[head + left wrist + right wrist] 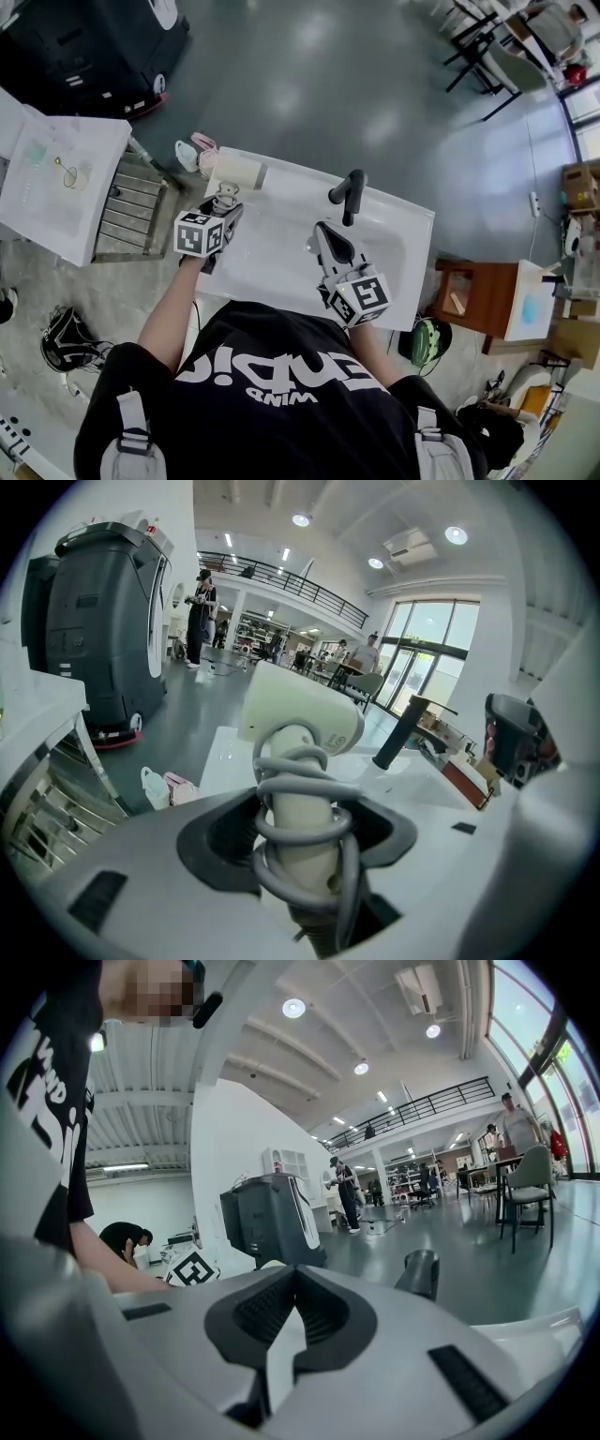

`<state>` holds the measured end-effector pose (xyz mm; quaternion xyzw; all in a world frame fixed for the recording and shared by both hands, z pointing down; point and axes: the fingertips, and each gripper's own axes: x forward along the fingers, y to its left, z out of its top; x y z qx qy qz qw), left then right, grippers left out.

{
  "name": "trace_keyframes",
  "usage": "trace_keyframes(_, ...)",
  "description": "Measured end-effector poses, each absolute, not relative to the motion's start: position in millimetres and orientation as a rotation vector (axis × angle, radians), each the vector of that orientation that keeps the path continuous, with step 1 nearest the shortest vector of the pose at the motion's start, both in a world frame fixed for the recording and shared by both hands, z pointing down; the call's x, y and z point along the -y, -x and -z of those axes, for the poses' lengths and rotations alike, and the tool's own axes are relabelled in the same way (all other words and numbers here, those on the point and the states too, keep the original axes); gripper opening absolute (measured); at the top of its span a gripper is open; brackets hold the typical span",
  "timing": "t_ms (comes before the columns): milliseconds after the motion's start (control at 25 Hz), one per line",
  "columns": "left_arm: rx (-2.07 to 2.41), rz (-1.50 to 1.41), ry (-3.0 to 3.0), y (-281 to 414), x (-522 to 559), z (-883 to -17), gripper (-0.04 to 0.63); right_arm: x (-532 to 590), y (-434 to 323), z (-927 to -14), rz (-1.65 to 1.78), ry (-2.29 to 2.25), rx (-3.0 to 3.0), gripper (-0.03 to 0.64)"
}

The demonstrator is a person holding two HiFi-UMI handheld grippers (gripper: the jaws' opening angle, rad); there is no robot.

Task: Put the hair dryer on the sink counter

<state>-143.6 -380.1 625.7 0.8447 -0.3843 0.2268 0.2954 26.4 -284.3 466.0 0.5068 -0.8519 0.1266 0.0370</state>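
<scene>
1. Clamped in the left gripper [300, 834]: cream plastic hair dryer [302, 714], upright, taken by the handle, jaws standing wide and pressing on the grey cord [292, 787] coiled round that handle.
2. Sits at the far left corner of the white table with the built-in sink [281, 192], by the head view; no telling whether it touches the top yet. Black tap [352, 187] well apart to its right.
3. Right gripper [294, 1297] near the basin, jaws closed together, nothing between them.
4. Probably light and stiff in the shell, a little top-heavy with the head above the grip. Smooth plastic likely slippery. Cord turns give the pads some bite but may shift under them.
5. Best hold judged to be mid-handle, squarely across the coils, as now. Safest laid on its side on bare table beside the basin, clear of the edge, against rolling or tipping.
</scene>
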Motion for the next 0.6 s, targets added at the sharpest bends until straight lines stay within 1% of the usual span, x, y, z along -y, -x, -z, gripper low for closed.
trace_keyframes(600,1.006,-0.718,-2.186,142,394,-654,0.272,286,-29,-470,-0.415,-1.558,2.610,0.018)
